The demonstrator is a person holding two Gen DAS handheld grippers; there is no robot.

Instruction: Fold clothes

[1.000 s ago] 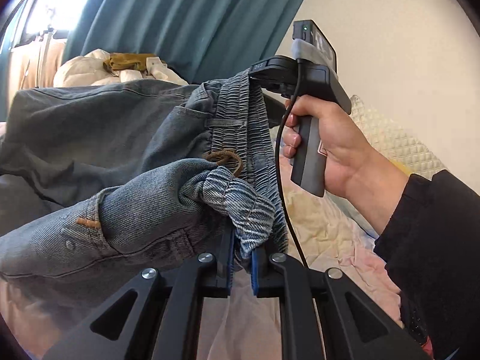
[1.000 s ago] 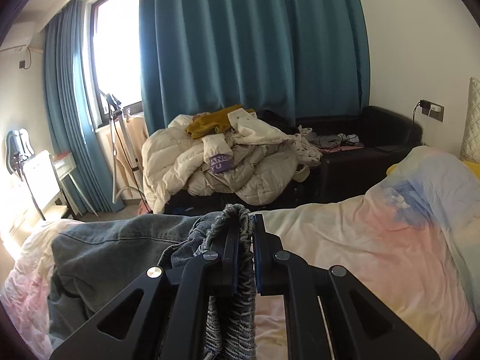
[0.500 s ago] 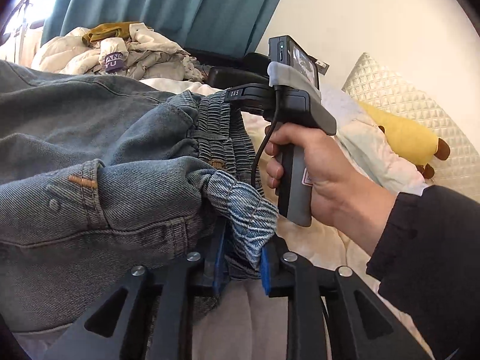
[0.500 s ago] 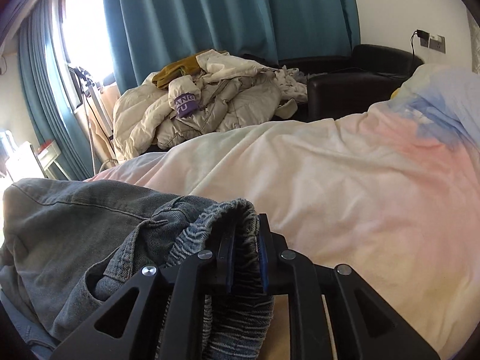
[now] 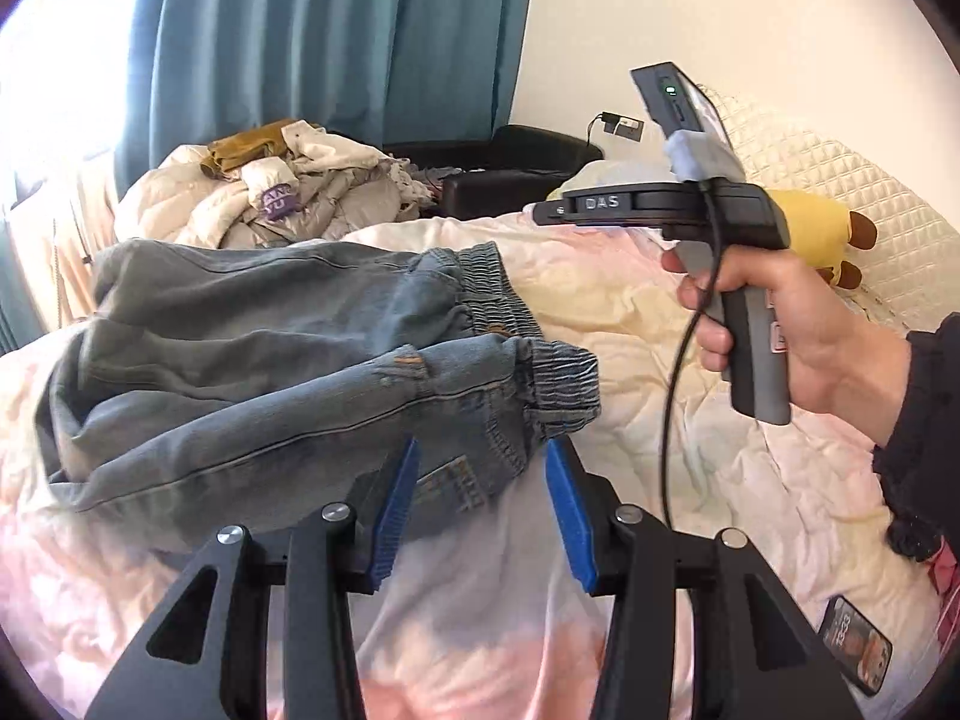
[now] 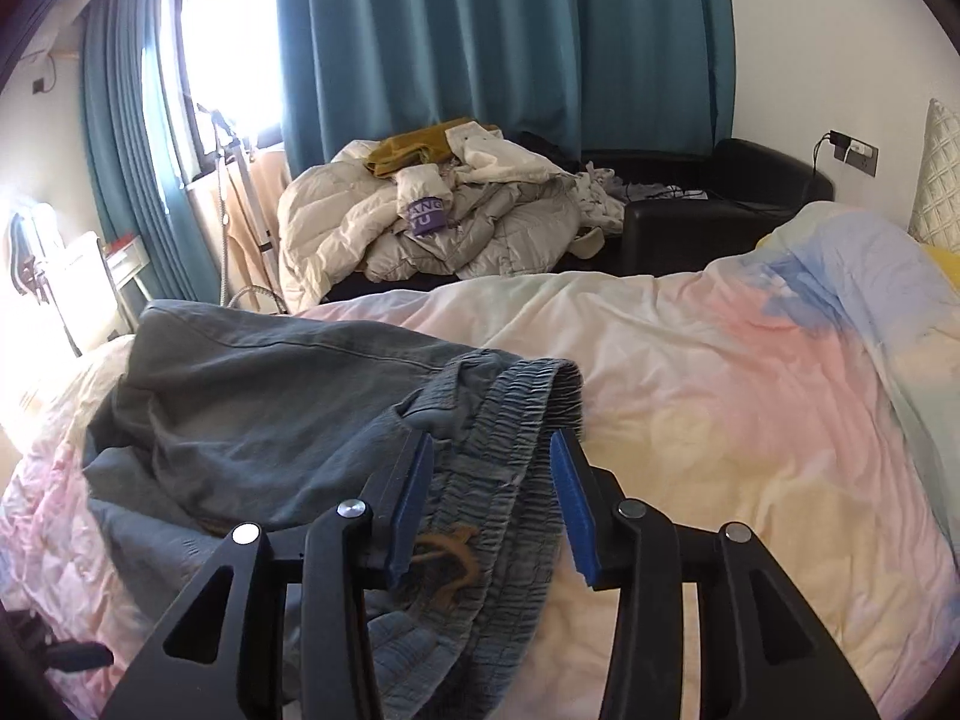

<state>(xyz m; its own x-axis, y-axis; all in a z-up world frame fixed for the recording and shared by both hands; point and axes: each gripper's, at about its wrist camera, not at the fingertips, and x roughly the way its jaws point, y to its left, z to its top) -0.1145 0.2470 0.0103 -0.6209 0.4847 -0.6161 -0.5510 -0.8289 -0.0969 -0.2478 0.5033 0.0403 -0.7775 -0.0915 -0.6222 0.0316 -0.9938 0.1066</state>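
Both grippers, left gripper (image 5: 480,507) and right gripper (image 6: 489,504), have just been opening; jeans (image 5: 270,360) lie loosely between their parted pads, unpinched.

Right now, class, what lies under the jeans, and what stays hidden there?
The jeans lie on the pastel duvet, which shows all around them. The duvet directly beneath is covered by denim, so anything else under there cannot be seen.
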